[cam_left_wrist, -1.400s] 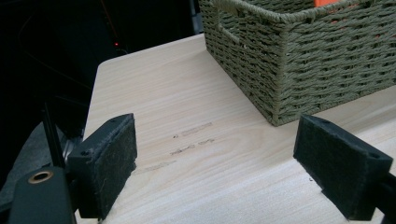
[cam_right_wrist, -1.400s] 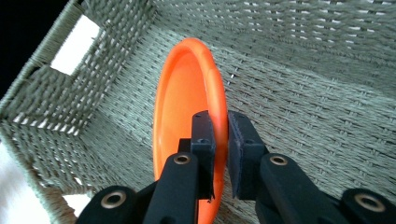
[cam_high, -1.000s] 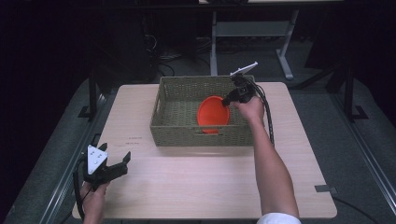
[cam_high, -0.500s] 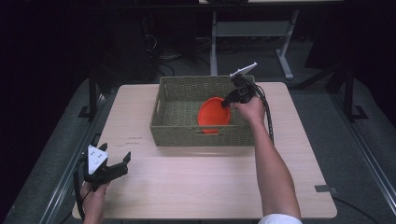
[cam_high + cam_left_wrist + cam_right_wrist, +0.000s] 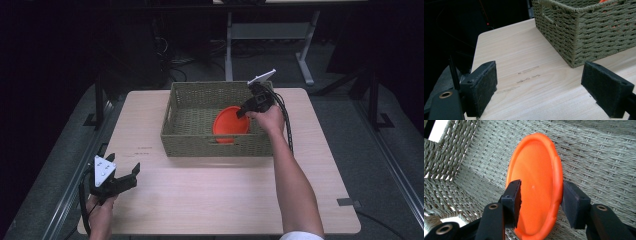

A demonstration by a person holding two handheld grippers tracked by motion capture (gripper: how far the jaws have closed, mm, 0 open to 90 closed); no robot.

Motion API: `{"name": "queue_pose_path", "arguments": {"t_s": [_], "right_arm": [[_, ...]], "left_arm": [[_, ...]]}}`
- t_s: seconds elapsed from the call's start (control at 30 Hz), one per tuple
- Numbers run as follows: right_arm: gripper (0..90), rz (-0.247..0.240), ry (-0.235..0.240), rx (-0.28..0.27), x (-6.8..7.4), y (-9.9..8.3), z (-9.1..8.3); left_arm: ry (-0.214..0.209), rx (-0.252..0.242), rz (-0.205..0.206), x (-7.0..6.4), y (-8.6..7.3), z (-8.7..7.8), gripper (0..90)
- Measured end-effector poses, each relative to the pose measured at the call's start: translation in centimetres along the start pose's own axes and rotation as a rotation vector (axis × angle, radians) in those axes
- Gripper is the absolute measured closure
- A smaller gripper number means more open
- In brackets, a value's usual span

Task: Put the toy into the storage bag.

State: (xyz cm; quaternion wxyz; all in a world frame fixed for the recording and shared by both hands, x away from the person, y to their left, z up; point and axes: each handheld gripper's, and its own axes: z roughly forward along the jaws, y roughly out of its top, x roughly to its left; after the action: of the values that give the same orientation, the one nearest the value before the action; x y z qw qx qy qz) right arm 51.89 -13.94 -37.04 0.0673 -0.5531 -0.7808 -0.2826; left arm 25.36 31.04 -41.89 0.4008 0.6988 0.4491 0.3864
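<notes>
The right gripper (image 5: 540, 197) has its two black jaws set on either side of an orange plate (image 5: 536, 182) — one pad lies against the plate's inner face, the other against its outer rim, so the plate's edge sits between them. In the right gripper view the plate stands tilted on edge, its hollow face turned toward the left of that view, with woven green-grey weave behind and beneath it. From the high view, the right gripper (image 5: 245, 111) reaches over the right-hand wall of a woven basket (image 5: 190, 137), the person's right hand (image 5: 270, 119) wrapped around its body and a cable trailing back along the forearm. The plate (image 5: 230, 125) sits inside the basket, toward its near right part, leaning against the near wall. The basket itself rests on the far middle of a pale wooden desk (image 5: 210, 200).

The left gripper (image 5: 125, 177) is well apart from all this — held low at the near left corner of the desk by the person's left hand (image 5: 100, 212). In the left gripper view its jaws (image 5: 539, 92) stand wide, nothing between them but bare desk (image 5: 524, 62), with the basket's corner (image 5: 579, 37) farther off.
</notes>
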Motion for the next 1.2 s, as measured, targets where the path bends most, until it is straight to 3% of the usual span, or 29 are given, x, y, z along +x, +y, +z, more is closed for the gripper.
{"name": "queue_pose_path", "arguments": {"t_s": [0.13,0.23,0.4,0.63,0.7,0.97,1.2], "right_arm": [[50.6,0.012,0.004,-0.011,-0.4,-0.3,-0.1],[51.2,0.021,-0.001,-0.062,-0.6,-0.6,-0.7],[52.1,0.011,0.066,-0.09,-0.7,-0.7,-1.3],[50.1,-0.009,0.098,-0.088,-0.4,-0.9,-1.5],[48.6,-0.019,0.12,-0.08,-0.2,-0.9,-1.5],[44.6,-0.064,0.145,-0.086,0.7,-1.0,-1.9],[39.6,-0.073,0.166,-0.095,0.8,-1.3,-2.7]], "left_arm": [[0.001,0.0,-0.001,0.0,0.0,0.0,12.8],[-0.001,-0.001,0.002,-0.1,0.0,0.0,12.7],[-0.003,0.004,0.005,-0.1,0.0,0.1,12.7],[-0.001,-0.001,-0.007,-0.2,0.1,0.1,12.7],[-0.006,0.007,0.013,-0.4,0.1,0.1,12.8],[-0.008,0.001,0.011,-0.4,0.1,0.1,12.7],[-0.007,0.003,0.012,-0.5,0.2,0.0,12.7]]}}
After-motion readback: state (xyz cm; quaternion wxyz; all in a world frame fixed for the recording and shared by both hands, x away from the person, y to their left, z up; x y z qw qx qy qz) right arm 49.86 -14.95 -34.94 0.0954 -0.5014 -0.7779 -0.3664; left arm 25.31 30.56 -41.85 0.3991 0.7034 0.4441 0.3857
